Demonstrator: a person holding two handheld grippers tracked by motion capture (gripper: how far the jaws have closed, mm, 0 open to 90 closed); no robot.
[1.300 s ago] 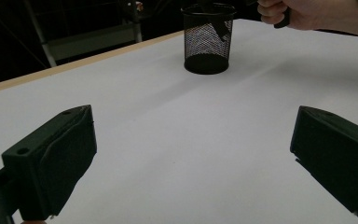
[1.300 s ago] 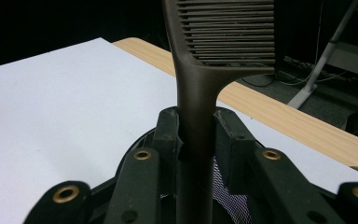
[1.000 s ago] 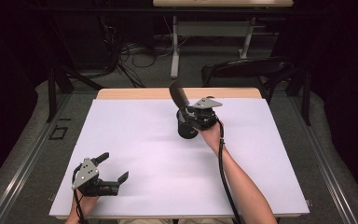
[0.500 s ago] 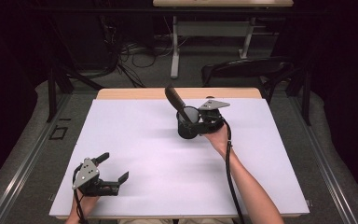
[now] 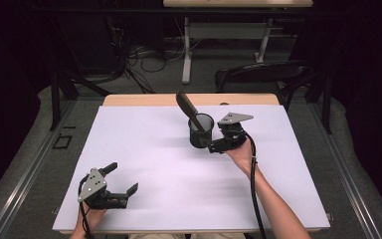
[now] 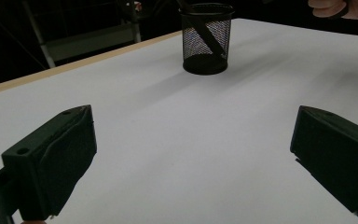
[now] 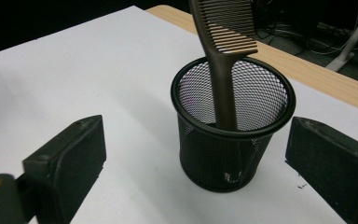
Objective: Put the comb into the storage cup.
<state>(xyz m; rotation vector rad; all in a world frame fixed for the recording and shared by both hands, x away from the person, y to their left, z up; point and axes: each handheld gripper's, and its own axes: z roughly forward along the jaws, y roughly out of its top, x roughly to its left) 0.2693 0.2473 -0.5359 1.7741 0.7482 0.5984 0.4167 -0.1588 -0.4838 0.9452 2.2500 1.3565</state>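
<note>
Now the black mesh cup stands upright at upper centre of the high view, brown comb leaning inside, handle down. Right gripper sits just beside it — jaws have just been opening, spread either side, pads off the mesh. Left gripper at lower left — spread, nothing between its jaws, on the white table.

Lab: cables, dark recording booth

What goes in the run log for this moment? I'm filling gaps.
right gripper: jaws just opened, off mesh cup | comb: in cup | left gripper: open
</note>
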